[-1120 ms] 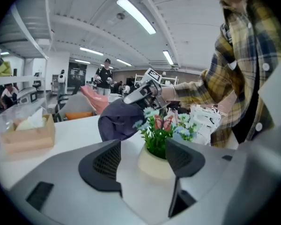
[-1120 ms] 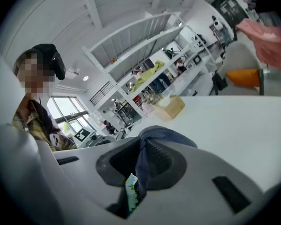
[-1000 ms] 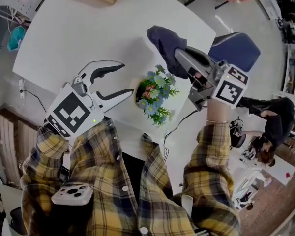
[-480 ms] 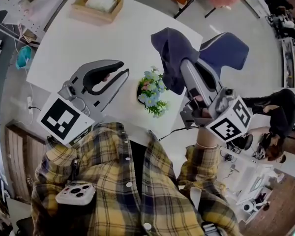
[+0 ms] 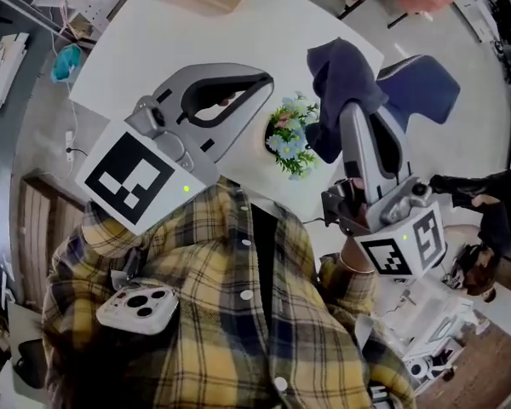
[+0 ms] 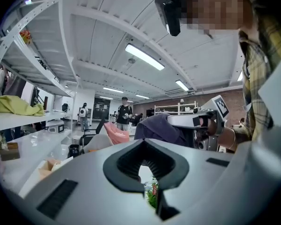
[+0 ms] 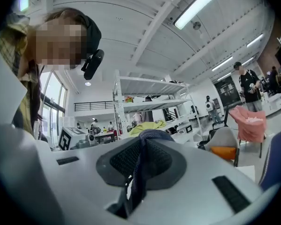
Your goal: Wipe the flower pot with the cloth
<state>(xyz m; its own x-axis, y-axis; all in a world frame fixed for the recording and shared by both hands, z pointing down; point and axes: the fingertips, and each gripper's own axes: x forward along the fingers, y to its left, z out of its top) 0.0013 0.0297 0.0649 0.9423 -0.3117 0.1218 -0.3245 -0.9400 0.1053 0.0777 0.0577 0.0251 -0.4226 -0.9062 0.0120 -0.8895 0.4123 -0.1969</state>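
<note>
Bright, even light comes from ceiling tube lamps; edges bend strongly like fisheye, and corners are dark.

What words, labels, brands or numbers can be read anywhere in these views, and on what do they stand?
No readable text anywhere.
left marker cube: black-and-white square pattern only, no letters or digits.
right marker cube: the same kind of pattern, no text.
phone in the shirt pocket: no brand shows.
shelves in the gripper views: any print there is too small to read.
</note>
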